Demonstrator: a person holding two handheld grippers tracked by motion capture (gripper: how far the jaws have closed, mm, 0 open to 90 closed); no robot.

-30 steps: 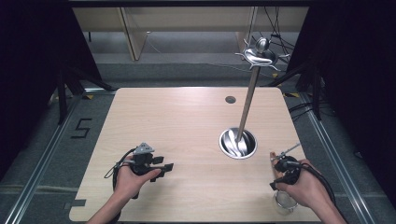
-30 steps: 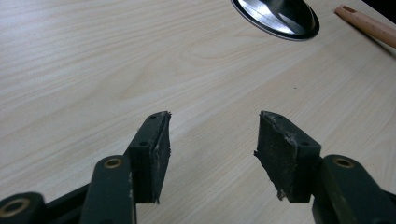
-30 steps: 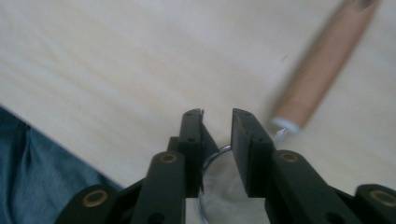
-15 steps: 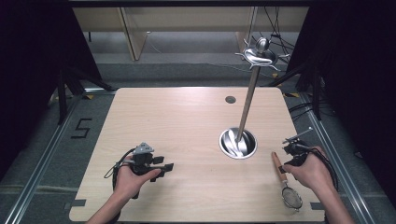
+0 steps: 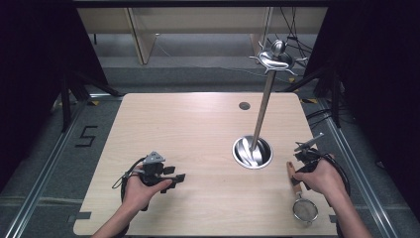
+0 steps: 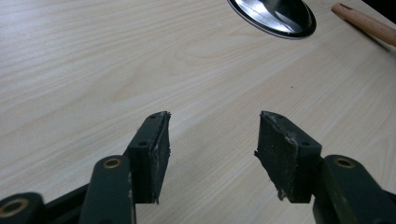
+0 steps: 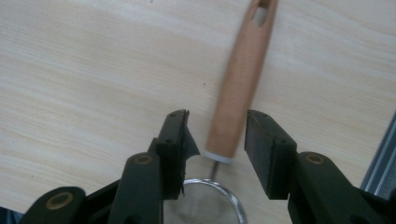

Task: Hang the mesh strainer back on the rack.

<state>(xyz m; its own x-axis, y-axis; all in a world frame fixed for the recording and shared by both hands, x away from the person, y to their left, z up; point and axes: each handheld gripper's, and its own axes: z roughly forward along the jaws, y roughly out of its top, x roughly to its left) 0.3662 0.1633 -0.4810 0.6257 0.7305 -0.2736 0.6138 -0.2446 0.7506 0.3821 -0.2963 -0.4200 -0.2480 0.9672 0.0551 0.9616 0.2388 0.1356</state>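
Two grippers are in my hands, both low at my edge of the table (image 5: 198, 124). My right gripper (image 7: 215, 149) has just been opening its jaws; in the right gripper view they stand apart on either side of the strainer (image 7: 236, 100), whose wooden handle lies on the wood between them with a gap at each pad, the mesh bowl just under them. From the high view the strainer (image 5: 298, 191) lies near the table's right edge, just left of my right hand (image 5: 322, 176). My left gripper (image 6: 212, 154) has its jaws spread over bare wood. Past the strainer stands the steel rack (image 5: 260, 126), its round base near. The left half and far end lie open.
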